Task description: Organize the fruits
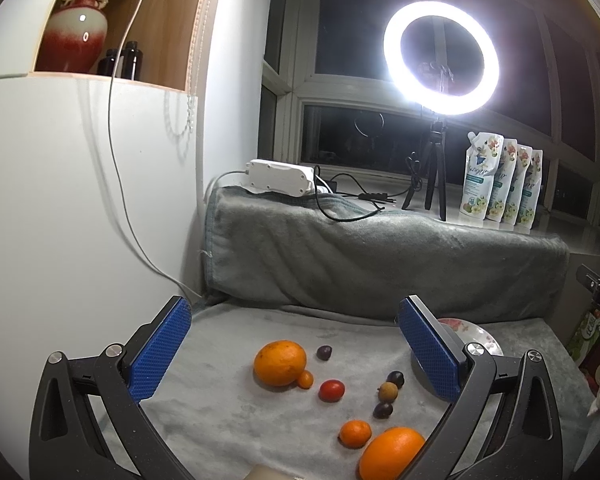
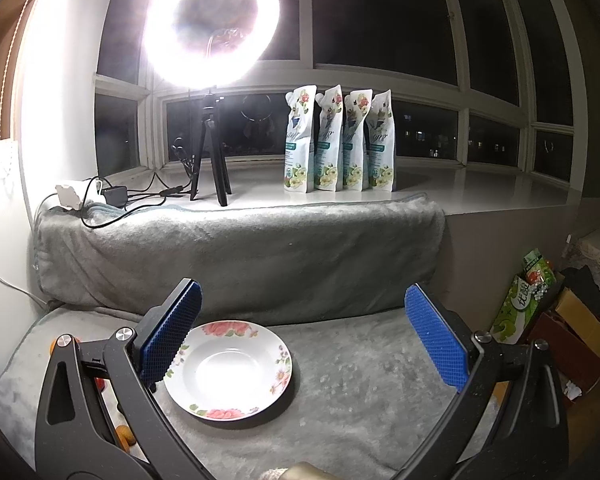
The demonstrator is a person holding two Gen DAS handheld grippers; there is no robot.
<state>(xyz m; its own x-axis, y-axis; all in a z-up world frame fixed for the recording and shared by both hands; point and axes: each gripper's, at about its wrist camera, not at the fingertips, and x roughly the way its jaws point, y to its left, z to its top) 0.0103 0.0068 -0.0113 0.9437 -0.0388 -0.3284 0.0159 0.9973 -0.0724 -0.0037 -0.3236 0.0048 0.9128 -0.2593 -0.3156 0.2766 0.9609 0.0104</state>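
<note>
1. The grey blanket over the bench was soft, matt, napped cloth.
2. The plate at lower centre was glossy glazed ceramic with a floral rim.
3. The left gripper and the right gripper had matt black speckled plastic arms, shiny metal pivot screws and blue knurled rubbery pads.
4. The oranges had dimpled, faintly shiny peel.
5. The vase at upper left was glossy.
</note>
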